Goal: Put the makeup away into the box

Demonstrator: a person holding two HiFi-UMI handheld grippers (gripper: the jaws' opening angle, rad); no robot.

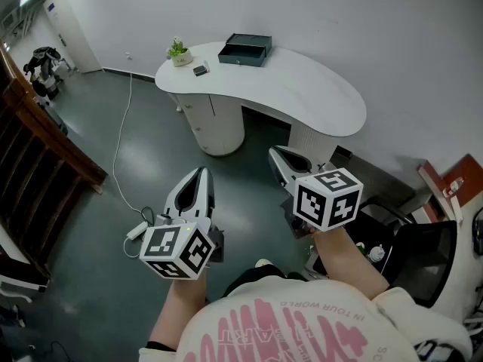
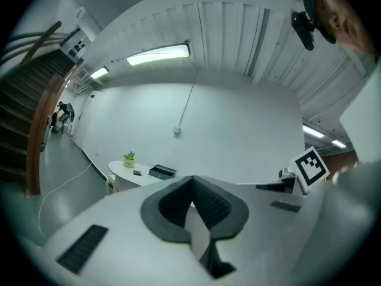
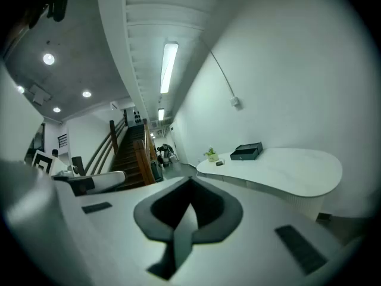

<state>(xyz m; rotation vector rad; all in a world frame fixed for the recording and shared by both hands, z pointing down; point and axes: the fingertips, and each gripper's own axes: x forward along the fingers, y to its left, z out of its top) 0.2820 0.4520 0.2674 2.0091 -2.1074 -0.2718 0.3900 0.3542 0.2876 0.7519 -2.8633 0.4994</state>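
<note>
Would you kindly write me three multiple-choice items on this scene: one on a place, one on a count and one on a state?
1. Where does the dark box stand?
A. On the floor
B. On the white table
C. On the stairs

2. How many things show on the table?
A. One
B. Three
C. Six

3. How do the jaws of the right gripper stand?
A. Wide apart
B. Shut on the box
C. Shut, with nothing between

Key: 1 B, the box sits at the table's far edge. 2 B, the box, a potted plant and a small dark case. 3 C, the right gripper view shows them together and empty.
</note>
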